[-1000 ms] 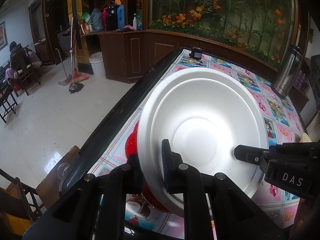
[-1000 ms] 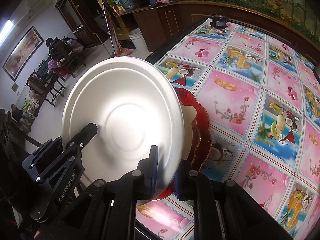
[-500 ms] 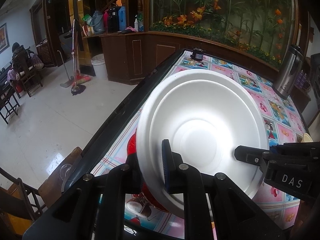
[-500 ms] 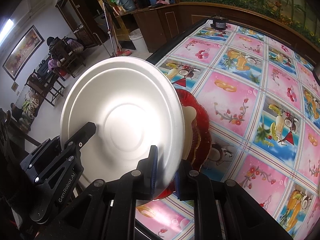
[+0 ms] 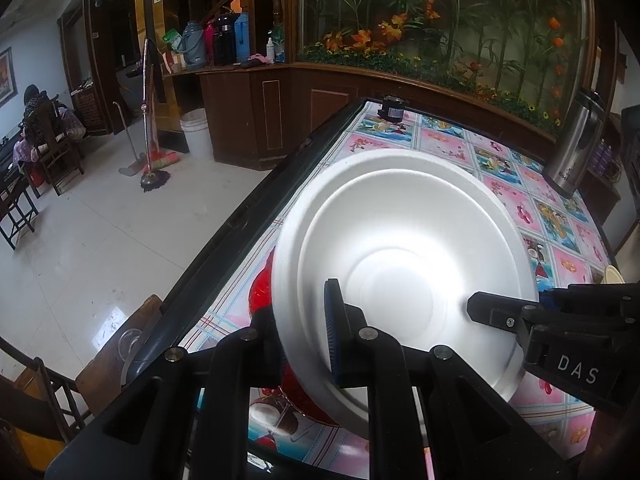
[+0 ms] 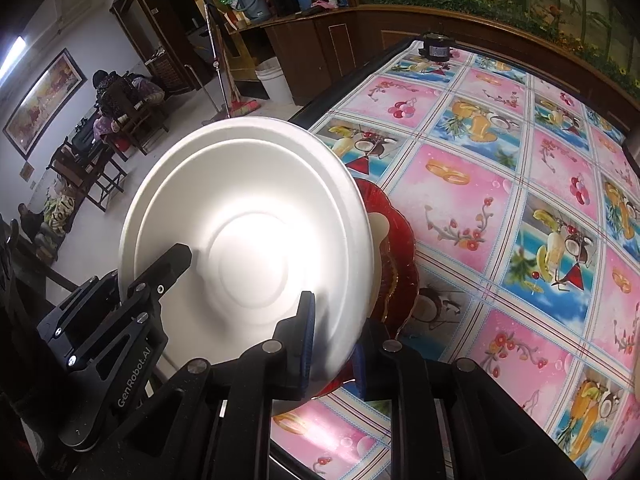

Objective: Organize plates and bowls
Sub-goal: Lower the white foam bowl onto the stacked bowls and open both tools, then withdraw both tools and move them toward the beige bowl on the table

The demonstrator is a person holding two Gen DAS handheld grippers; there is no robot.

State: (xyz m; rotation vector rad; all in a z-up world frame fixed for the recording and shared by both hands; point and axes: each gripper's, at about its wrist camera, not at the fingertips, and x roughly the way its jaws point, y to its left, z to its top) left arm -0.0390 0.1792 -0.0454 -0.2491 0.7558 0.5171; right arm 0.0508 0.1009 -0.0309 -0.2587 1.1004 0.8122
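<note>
A white foam plate (image 5: 400, 264) is held tilted above the table near its left edge, with its underside facing both cameras. My left gripper (image 5: 308, 340) is shut on its rim at the lower left. My right gripper (image 6: 332, 344) is shut on the plate (image 6: 248, 240) at its lower right rim; it also shows at the right of the left wrist view (image 5: 560, 320). Under the plate lies a red glass plate (image 6: 400, 256) on the table, with something pale on it, mostly hidden.
The table has a pink and blue fruit-pattern cloth (image 6: 500, 200) and a black edge (image 5: 240, 220). A steel thermos (image 5: 576, 144) stands at the far right, a small dark jar (image 5: 394, 108) at the far end. A wooden chair (image 5: 112, 360) stands beside the table.
The white plate, held by both grippers, has lifted slightly and tilted a little more; the red plate under it has not moved.
</note>
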